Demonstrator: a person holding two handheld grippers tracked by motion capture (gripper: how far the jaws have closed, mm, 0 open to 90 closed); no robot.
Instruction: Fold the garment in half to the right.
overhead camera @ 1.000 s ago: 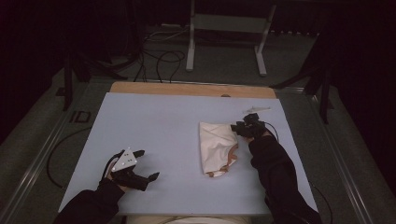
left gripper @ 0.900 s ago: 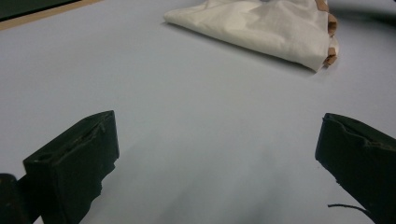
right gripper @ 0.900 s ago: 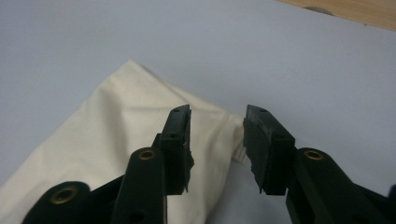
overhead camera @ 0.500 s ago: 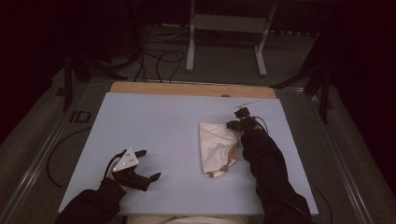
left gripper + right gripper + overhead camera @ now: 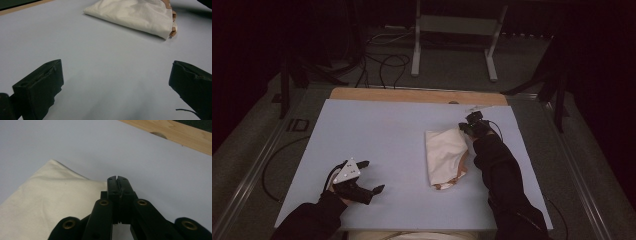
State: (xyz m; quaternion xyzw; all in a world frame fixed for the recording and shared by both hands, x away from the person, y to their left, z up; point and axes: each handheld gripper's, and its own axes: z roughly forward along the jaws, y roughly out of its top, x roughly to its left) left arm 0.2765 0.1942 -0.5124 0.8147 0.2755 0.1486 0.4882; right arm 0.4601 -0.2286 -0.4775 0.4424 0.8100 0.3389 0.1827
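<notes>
On top of the big blue-grey table (image 5: 387, 140), a cream cloth (image 5: 446, 156) lies at about four o'clock. At its two o'clock corner, the right gripper (image 5: 117, 179) has just pinched shut on the cloth's edge. The left gripper (image 5: 371, 176), at seven o'clock, gapes wide, holding nothing.

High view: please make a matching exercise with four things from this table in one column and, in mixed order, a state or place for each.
1. left tongs
2. right tongs
3. cloth
4. wooden strip

a. folded, on the pale sheet
b. jaws shut, at the cloth's far corner
c. along the sheet's far edge
d. jaws wide open over bare sheet

Pairs: 1-d, 2-b, 3-a, 4-c.
The right tongs' jaws have just closed further; whether cloth is pinched between them cannot be told.
</notes>
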